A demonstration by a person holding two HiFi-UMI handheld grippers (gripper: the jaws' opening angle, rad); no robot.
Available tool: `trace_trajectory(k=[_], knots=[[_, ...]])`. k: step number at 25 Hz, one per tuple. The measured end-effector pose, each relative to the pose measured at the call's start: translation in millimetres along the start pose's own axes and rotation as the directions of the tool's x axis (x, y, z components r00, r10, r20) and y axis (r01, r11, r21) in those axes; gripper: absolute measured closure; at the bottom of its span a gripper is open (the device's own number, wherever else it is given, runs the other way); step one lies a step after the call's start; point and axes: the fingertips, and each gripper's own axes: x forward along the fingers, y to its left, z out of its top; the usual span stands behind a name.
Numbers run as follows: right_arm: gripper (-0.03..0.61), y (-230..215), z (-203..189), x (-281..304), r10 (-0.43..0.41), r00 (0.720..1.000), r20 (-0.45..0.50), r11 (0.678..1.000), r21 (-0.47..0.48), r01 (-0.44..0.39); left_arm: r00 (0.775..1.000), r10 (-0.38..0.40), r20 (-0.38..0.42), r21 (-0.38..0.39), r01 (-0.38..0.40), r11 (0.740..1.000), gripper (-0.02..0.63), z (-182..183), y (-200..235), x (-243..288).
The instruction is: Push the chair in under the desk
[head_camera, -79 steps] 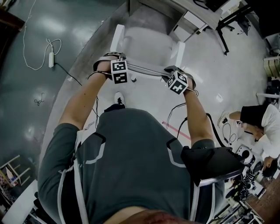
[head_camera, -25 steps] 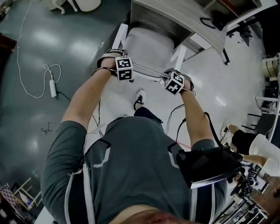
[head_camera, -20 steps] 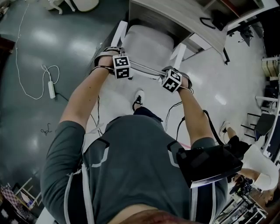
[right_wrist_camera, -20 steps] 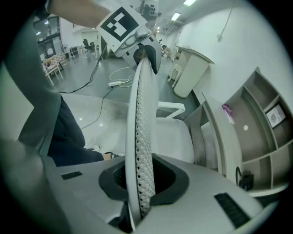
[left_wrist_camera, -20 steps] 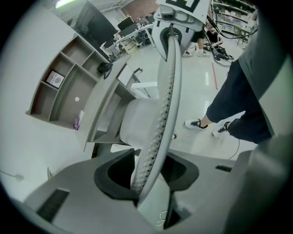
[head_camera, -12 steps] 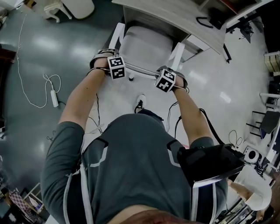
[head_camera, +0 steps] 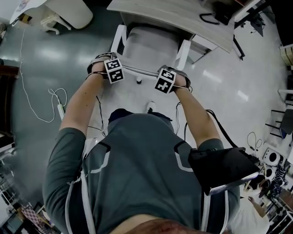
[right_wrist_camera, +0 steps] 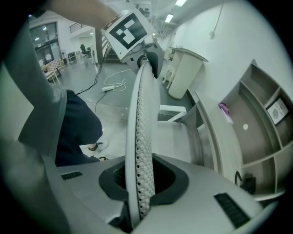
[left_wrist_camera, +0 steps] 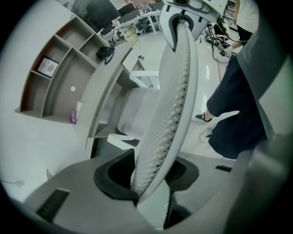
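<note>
my left claw [left_wrist_camera: 149, 180] and right claw [right_wrist_camera: 142, 183] each clamp the backrest [left_wrist_camera: 170, 109] of the chair [head_camera: 151, 43], whose seat front sits under the tabletop [head_camera: 183, 18], so i judge the push about half done, the rear yet to go in.

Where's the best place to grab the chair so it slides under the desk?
Its backrest, along the top edge, coming from behind. The panel is thin and upright, so jaws fit over it: the left gripper and right gripper clamp it near each end, facing the desk.
</note>
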Motion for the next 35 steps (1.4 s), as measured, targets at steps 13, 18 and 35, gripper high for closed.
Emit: trace_trajectory(k=[13,18,35], knots=[[0.512,-34,14,9,-0.006,1.0,-0.02,0.999,0.052,0.007,0.998,-0.056,0.035,0.076,0.053,0.996,0.457,0,41,18],[0.512,-42,28,17,-0.01,0.999,-0.043,0.997,0.08,0.014,0.995,-0.098,-0.009,0.14,0.098,0.985,0.483,-14,52,25],[0.511,-78,40,27,-0.03,0.998,-0.053,0.989,0.14,0.037,0.997,-0.041,0.072,0.215,0.025,0.976,0.486,-7,100,44]])
